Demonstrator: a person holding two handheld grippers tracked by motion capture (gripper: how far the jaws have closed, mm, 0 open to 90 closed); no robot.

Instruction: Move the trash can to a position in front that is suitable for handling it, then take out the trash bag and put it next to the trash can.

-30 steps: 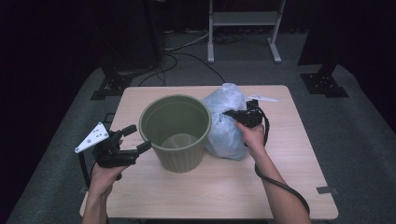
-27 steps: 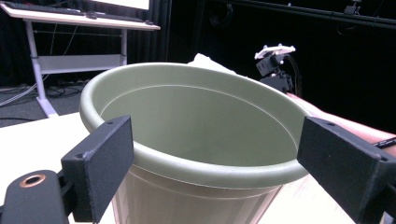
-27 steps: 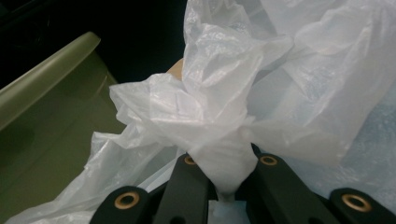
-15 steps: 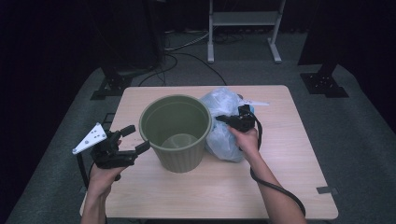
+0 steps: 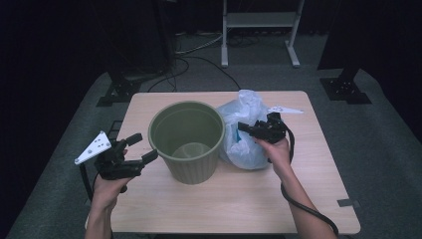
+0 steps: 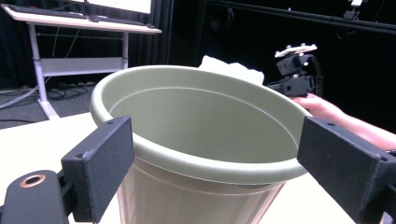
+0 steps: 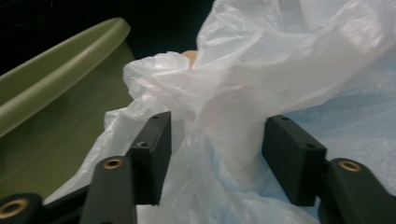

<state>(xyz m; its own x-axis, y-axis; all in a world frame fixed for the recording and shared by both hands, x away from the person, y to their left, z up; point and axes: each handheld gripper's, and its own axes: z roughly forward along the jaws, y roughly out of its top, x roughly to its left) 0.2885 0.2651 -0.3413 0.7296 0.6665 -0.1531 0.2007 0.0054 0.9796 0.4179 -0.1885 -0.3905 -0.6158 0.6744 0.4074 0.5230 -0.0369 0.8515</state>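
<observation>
An olive-green plastic pot (image 5: 186, 142) stands upright mid-table, with nothing in it. Against its right side rests a crumpled white-and-blue plastic bag (image 5: 244, 149). My right gripper (image 5: 244, 128) points left at the bag's upper part. Its jaws have just been opening, and in the right gripper view (image 7: 217, 158) they stand apart with a bunched fold of the bag (image 7: 233, 107) loose between them. My left gripper (image 5: 143, 146) hovers just left of the pot, open, jaws spread. In the left gripper view the pot (image 6: 196, 121) sits beyond those jaws, with the right gripper (image 6: 294, 79) behind it.
The wooden table (image 5: 224, 199) has bare room in front of the pot. A white metal stand (image 5: 259, 20) and cables sit on the floor beyond. Black stand bases (image 5: 119, 92) (image 5: 346, 87) flank the far corners. A strip of tape (image 5: 348, 202) marks the right edge.
The right gripper shifted a little left and lower along the bag, and its jaws went from shut on the plastic to apart. The left gripper and the pot stayed put.
</observation>
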